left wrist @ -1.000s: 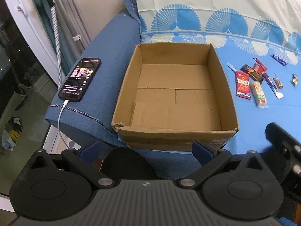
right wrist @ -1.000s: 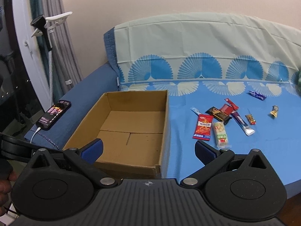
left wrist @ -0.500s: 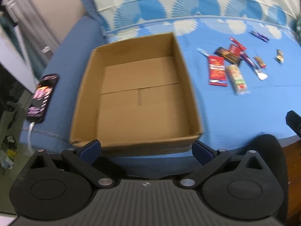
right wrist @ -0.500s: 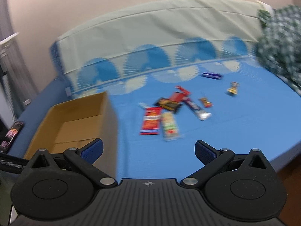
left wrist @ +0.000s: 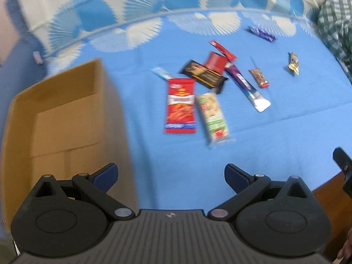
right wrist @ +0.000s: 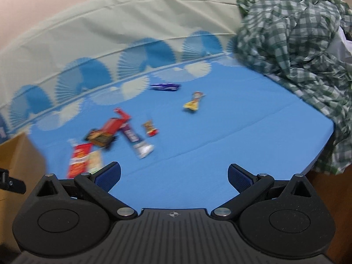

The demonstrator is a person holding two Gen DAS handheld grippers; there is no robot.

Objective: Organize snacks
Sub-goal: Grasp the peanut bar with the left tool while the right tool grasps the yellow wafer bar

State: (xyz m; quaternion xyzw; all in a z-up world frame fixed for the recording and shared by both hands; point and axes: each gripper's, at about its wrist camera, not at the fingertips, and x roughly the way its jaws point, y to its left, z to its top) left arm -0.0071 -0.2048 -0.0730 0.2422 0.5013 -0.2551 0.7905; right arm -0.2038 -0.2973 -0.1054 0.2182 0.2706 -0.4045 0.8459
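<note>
Left gripper (left wrist: 171, 173) spread wide and empty, right gripper (right wrist: 173, 175) spread too, snacks (left wrist: 180, 105) scattered on blue sheet (left wrist: 286, 127), box (left wrist: 63, 118) beside them

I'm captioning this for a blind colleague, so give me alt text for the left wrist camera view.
An open, empty left gripper hangs over a blue bedsheet where snack packets lie scattered, the red packet and green-and-white bar nearest. An empty cardboard box sits to the left. The picture is slightly blurred.
</note>
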